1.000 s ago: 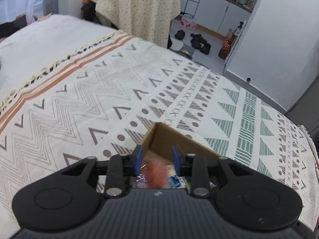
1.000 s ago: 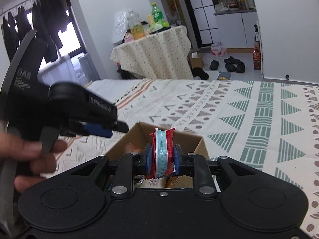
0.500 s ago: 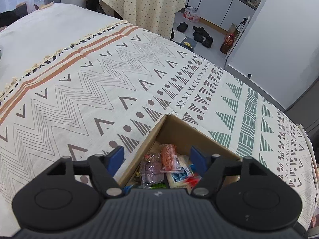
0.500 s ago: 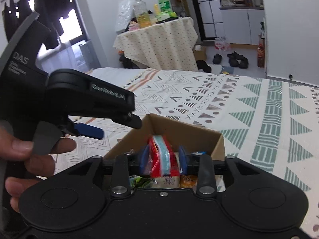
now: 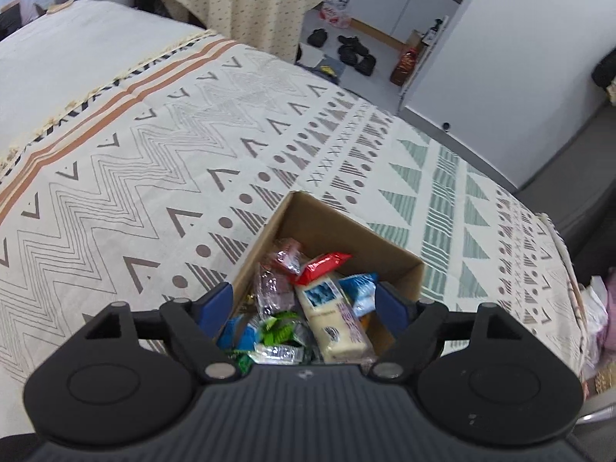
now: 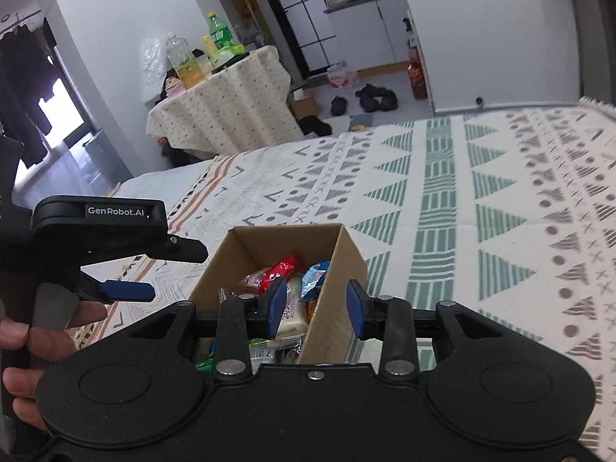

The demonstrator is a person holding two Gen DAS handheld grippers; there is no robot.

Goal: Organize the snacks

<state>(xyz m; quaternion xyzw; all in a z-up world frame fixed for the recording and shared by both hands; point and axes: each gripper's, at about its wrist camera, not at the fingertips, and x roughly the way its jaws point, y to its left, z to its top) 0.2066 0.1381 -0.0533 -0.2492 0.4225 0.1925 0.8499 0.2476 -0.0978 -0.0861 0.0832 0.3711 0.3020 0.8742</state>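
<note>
An open cardboard box (image 5: 327, 227) sits on the patterned bedspread (image 5: 154, 161), with several snack packets in it. Among them are a red packet (image 5: 323, 265), a long white bar (image 5: 333, 315), a green packet (image 5: 281, 331) and a clear pinkish packet (image 5: 273, 288). My left gripper (image 5: 304, 304) hovers over the box's near end with its jaws opening wide and nothing between them. In the right wrist view, my right gripper (image 6: 315, 310) stands open and empty above the box's right wall (image 6: 338, 269). The left gripper (image 6: 177, 271) shows there beside the box, held by a hand (image 6: 34, 342).
Beyond the bed's far edge stand a cloth-draped table (image 6: 223, 115) with bottles, shoes on the floor (image 6: 369, 100) and a white wall panel (image 5: 500, 57). Some loose items (image 5: 600, 308) lie past the bed's right edge.
Both grippers let go: the left dropped its pinkish packet and the right its red-and-blue packet into the box. Both lifted back a little, and the right rolled and shifted toward the box's right wall.
</note>
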